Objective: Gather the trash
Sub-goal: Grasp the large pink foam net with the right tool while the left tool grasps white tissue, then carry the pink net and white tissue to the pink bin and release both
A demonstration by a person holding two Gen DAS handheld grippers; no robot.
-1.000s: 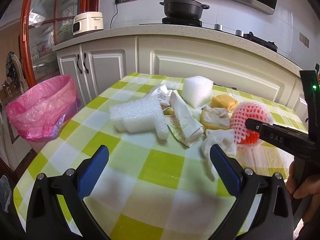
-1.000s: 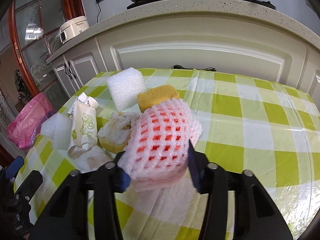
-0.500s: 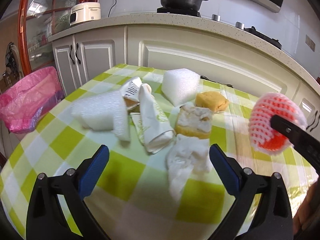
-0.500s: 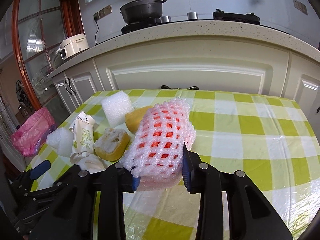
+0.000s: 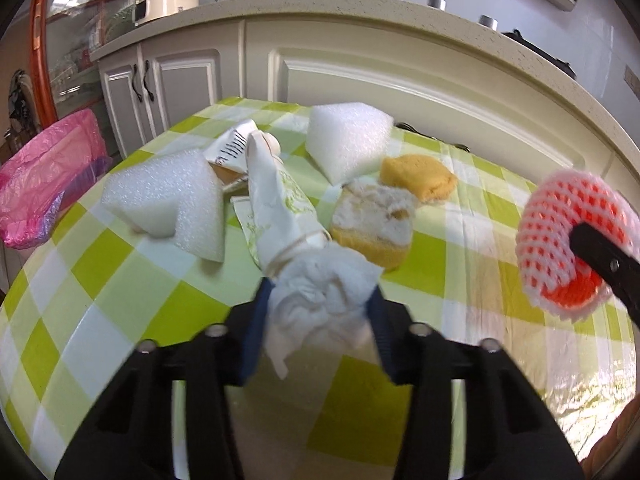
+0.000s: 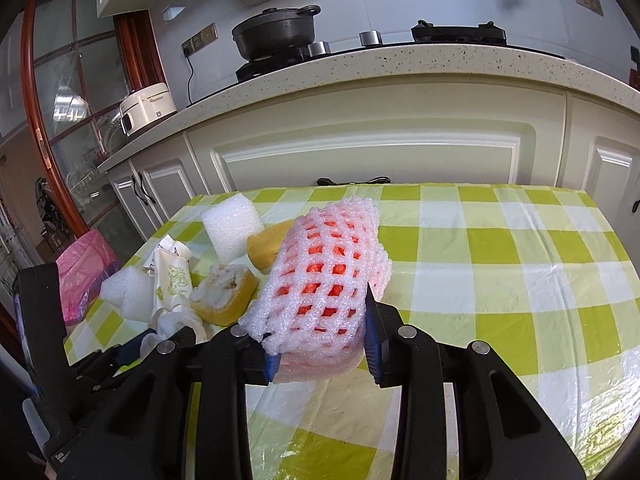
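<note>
Left gripper [image 5: 318, 312] is clamping crumpled tissue [image 5: 320, 300] — right gripper [image 6: 322, 350] is gripping foam fruit net [image 6: 324, 276] (raised above table [image 6: 500, 248]).

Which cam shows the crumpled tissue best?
Left wrist: the crumpled tissue sits centered and close between the left gripper jaws. In the right wrist view it's only a small white wad at the left, partly hidden by the left gripper.

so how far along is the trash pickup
Nothing visibly binned: the pink bag interior is out of view. In hand: right gripper holds the foam fruit net; left gripper closes on the crumpled tissue. Left on the table: two foam blocks, wrapper, two sponge pieces.
</note>
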